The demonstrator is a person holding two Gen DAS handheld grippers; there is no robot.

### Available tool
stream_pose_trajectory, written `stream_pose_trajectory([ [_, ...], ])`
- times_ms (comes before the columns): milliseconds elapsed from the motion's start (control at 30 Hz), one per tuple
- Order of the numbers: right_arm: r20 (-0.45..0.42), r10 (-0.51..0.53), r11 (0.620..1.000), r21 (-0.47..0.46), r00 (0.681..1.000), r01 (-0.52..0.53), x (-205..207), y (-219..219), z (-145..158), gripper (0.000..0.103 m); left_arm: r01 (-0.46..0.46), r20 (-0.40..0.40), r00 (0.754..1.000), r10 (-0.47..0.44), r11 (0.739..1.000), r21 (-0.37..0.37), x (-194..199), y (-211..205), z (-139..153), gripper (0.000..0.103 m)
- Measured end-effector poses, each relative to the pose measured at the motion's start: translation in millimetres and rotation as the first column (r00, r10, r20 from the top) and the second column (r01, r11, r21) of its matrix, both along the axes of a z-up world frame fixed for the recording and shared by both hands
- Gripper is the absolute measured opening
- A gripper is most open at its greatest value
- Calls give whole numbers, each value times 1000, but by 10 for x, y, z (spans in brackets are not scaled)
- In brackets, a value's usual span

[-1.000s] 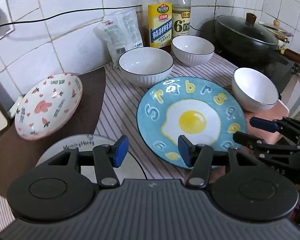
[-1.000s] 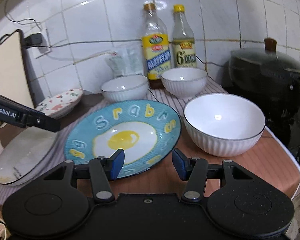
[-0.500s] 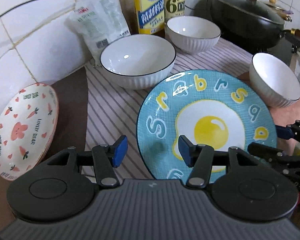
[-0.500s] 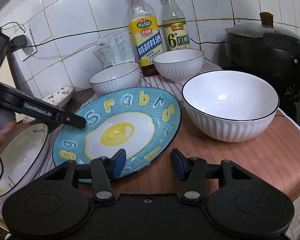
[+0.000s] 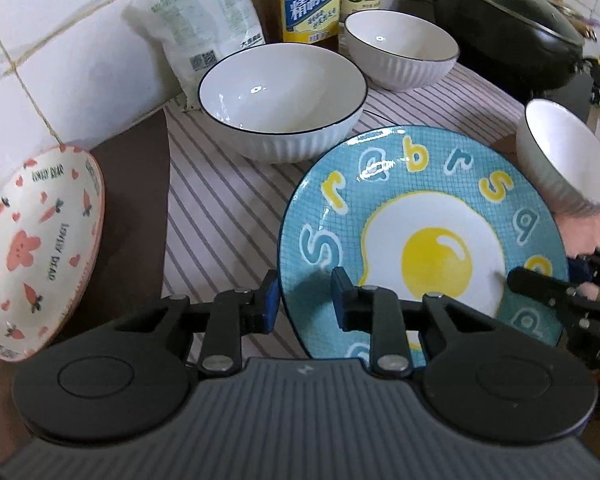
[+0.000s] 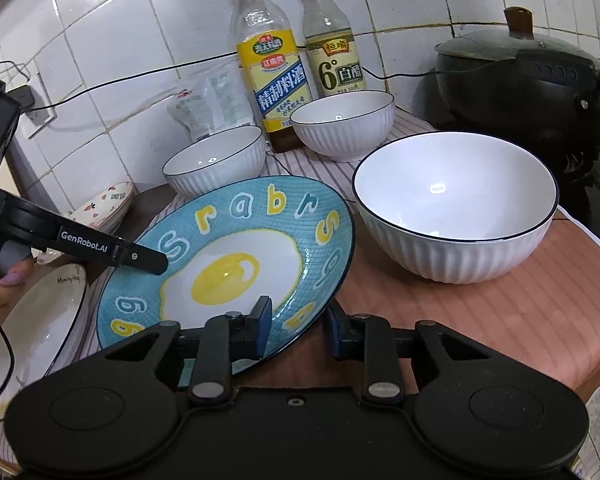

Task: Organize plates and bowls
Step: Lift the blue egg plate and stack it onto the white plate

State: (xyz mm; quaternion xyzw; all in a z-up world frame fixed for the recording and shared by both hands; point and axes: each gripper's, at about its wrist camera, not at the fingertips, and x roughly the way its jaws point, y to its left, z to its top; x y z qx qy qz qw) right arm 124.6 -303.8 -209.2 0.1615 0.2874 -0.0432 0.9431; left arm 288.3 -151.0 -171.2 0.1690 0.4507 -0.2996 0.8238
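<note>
The blue fried-egg plate (image 5: pixel 412 208) (image 6: pixel 236 248) is tilted, its right edge raised off the counter. My left gripper (image 5: pixel 305 300) straddles its near-left rim, fingers narrowed, one pad on each side. My right gripper (image 6: pixel 296 326) straddles the near-right rim the same way. Whether the pads press the rim I cannot tell. Three white ribbed bowls stand around: one behind the plate (image 5: pixel 282 96) (image 6: pixel 214 162), one by the bottles (image 5: pixel 400 52) (image 6: pixel 342 122), one at the right (image 5: pixel 564 160) (image 6: pixel 456 204). A carrot-print plate (image 5: pixel 36 248) (image 6: pixel 108 204) lies at the left.
A white plate (image 6: pixel 40 320) lies at the near left on the striped cloth (image 5: pixel 212 200). Two bottles (image 6: pixel 274 68) (image 6: pixel 334 52) and a white bag (image 5: pixel 200 20) stand against the tiled wall. A black lidded wok (image 6: pixel 520 76) sits at the right. A cable runs along the wall.
Both grippers moved in onto the blue plate's rim and narrowed their fingers around it. The plate tipped up on its right side. The left gripper advanced toward the bowls.
</note>
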Motion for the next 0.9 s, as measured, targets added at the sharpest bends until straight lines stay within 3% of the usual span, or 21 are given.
stream_pose_trajectory([
  [200,-3,-18,1000,8,1000,18,7,3,-5,33,-45,-70,997,40,997,-69,119,55,-35,26],
  [367,-25,-51,996,74,998,52,34,-84,16,24,-52,-76,996,47,996,-67,114,50,-30,24],
  [600,-65,-2,993,120,998,10,14,-106,67,23,-82,-97,992,79,996,-35,-10,165,34,24],
  [900,-36,16,988,152,999,-11,-206,55,246,23,-112,-61,992,110,993,-38,-241,365,269,24],
])
